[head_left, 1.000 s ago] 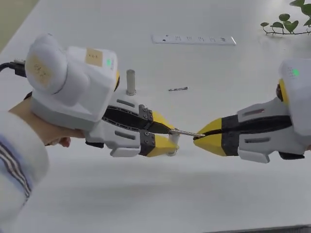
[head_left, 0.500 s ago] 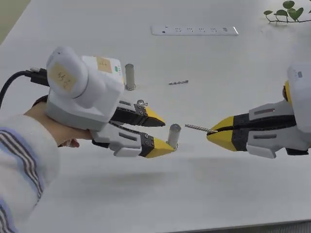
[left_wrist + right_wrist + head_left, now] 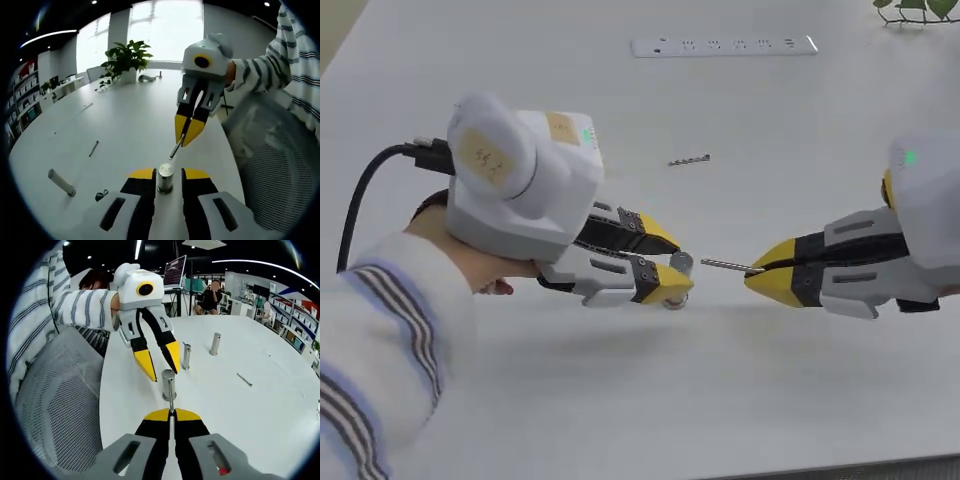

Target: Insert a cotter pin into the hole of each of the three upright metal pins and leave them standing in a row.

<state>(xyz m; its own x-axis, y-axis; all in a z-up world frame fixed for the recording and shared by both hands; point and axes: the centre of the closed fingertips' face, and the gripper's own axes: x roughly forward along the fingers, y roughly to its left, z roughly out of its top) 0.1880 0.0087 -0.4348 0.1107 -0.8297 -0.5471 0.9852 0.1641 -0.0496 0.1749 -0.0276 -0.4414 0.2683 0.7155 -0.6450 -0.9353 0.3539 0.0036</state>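
Cotter pin (image 3: 723,265), a thin grey wire, is pinched in the pressed-together right claw (image 3: 752,272). Its free end points at a short silver metal pin (image 3: 168,385) that stands upright between the spread jaws of the left claw (image 3: 681,267). A second metal pin (image 3: 186,356) and a third metal pin (image 3: 215,343) stand nearby on the white surface (image 3: 620,400). A loose cotter pin (image 3: 689,159) lies well apart.

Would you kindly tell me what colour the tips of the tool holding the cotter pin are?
Yellow; the right tool shows it best in the head view.
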